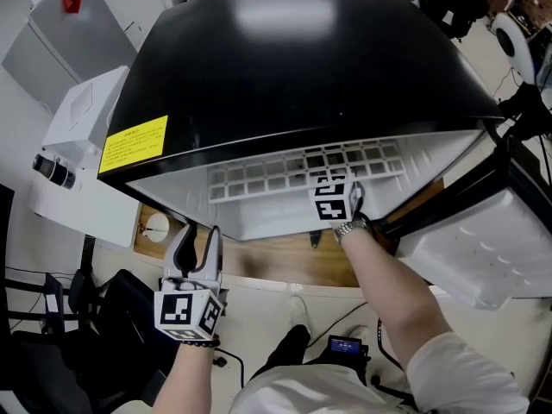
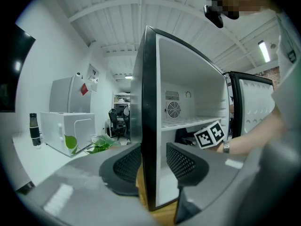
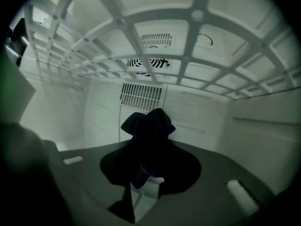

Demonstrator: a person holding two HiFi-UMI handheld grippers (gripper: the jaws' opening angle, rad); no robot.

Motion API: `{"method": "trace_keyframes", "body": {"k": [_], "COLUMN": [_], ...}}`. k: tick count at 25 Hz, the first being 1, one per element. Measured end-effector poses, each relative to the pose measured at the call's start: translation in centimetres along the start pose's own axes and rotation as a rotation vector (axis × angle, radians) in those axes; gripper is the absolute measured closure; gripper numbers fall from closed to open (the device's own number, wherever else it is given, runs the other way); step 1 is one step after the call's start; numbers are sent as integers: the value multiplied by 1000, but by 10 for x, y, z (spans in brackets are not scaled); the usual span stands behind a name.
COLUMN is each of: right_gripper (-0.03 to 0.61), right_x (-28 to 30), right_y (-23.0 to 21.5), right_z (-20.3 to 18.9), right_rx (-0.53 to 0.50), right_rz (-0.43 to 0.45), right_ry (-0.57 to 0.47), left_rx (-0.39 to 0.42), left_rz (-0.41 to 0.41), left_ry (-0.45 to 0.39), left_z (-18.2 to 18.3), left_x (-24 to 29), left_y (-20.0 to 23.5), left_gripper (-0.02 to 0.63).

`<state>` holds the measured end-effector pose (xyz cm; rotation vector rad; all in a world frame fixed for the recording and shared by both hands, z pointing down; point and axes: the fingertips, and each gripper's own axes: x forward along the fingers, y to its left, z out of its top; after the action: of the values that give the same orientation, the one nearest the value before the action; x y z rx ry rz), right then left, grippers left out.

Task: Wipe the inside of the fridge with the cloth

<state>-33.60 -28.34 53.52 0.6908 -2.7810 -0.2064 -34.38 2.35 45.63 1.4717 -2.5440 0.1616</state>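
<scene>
Dark cloth (image 3: 148, 126) sits clamped in the right gripper's (image 3: 148, 166) jaws, near the fridge's (image 1: 285, 76) back wall (image 3: 197, 121) under the grid shelf (image 3: 196, 16). Wiping seems under way; next, a sideways sweep, while the left gripper (image 2: 153, 166) idles half-open, empty.

The fridge (image 1: 293, 67) is showing a glossy black shell and a white lining, with a yellow sticker (image 1: 134, 143) on its top. The cloth (image 3: 148, 131) is looking near-black against that white lining. The cube (image 1: 185, 311) on the left gripper (image 1: 198, 233) is wearing black-and-white square markers.
</scene>
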Motion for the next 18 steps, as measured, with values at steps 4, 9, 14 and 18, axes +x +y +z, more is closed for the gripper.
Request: {"method": "trace_keyframes", "body": {"k": [4,9,14,18], "right_gripper": [479,479,479,479], "right_x": [-4,-7,-11,-14], "right_y": [-18,-36,-48,-55], "right_z": [-5,-11,-16,-20], "right_rx": [5,16,15,26], "right_rz": [-39,-80,-132,-164], "right_ry": [11,33,65,85], "left_rx": [-2,-5,3,7], "left_rz": [4,9,4,0], "left_ry": [-3,-4,0,3], "left_z": [0,0,0,0], "left_x": [0,0,0,0], "left_y": [0,0,0,0], "left_gripper": [449,449,449,448]}}
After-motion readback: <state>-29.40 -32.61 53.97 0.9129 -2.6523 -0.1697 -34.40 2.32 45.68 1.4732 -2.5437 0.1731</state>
